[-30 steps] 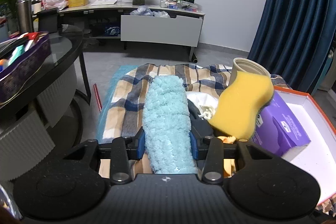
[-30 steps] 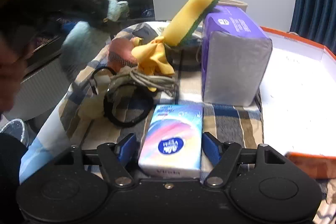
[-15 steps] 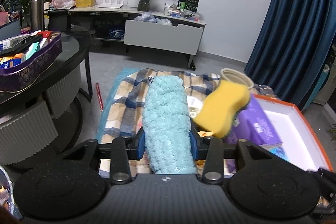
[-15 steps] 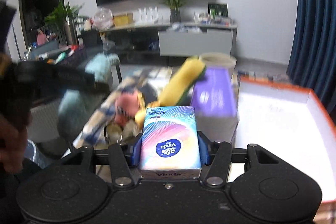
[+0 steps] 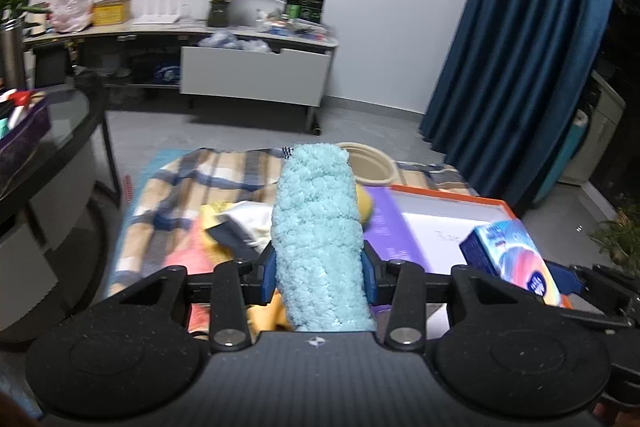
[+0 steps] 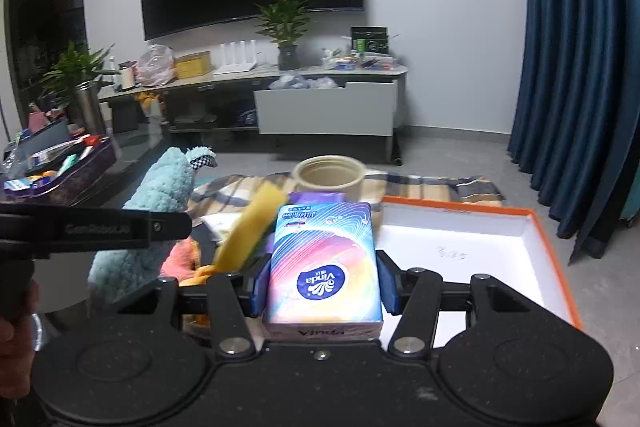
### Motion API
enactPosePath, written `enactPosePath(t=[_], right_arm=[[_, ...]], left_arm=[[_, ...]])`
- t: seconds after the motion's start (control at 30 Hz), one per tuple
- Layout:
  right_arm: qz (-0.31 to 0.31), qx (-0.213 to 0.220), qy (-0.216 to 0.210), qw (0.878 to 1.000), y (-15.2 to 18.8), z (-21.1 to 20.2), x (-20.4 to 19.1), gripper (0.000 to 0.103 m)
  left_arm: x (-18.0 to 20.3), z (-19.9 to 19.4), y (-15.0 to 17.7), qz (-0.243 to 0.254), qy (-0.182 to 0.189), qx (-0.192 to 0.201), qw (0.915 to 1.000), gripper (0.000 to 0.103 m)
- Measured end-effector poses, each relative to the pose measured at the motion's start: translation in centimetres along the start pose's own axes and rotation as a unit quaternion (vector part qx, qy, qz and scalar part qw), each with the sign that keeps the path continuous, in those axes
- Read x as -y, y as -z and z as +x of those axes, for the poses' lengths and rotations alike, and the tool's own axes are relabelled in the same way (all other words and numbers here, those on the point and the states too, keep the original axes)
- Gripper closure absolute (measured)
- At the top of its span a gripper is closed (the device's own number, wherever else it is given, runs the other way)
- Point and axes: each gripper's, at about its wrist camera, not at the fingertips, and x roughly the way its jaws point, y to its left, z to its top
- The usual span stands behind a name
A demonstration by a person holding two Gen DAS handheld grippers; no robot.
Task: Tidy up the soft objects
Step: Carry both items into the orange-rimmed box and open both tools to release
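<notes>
My left gripper [image 5: 319, 263] is shut on a fluffy light-blue cloth [image 5: 316, 227], held in the air above the pile of soft things. From the right wrist view the same cloth [image 6: 160, 191] hangs at the left. Between the pads of my right gripper [image 6: 322, 279] sits a rainbow-printed Vinda tissue pack [image 6: 324, 259], gripped and lifted clear of the table. That pack [image 5: 512, 255] shows at the right of the left wrist view, over the near corner of the white, orange-rimmed box [image 6: 460, 239]. A yellow sponge [image 6: 248, 227] leans on a purple tissue box [image 6: 316, 195].
A plaid cloth [image 5: 192, 179] covers the low surface, with a beige pot [image 6: 328, 175] at its far end and pink and yellow soft items [image 6: 180, 259] in the pile. A dark round table [image 5: 60, 131] stands to the left and blue curtains [image 6: 580, 67] to the right.
My right gripper closed on the tissue pack and lifted it off the plaid cloth. My left gripper rose and shifted right toward the box, still gripping the blue cloth.
</notes>
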Motion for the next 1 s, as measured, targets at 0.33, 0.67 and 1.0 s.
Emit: enactPosePath(t=[0.33, 0.67, 1.0], right_arm=[[0.023, -0.004, 0.035, 0.999, -0.5, 1.1, 4.6, 0.04], [0.046, -0.012, 0.067, 0.997, -0.1, 2.0, 8.9, 0.039], [0.06, -0.032, 0.091, 0.994, 0.1, 4.6, 13.0, 0.039]], left_arm=[[3.1, 3.1, -0.8, 0.021, 0.033, -0.015, 0.9991, 0.062], [6.4, 6.2, -1.0, 0.042, 0.06, -0.036, 0.9967, 0.062], [9.6, 9.4, -1.1, 0.066, 0.079, -0.057, 0.9931, 0.062]])
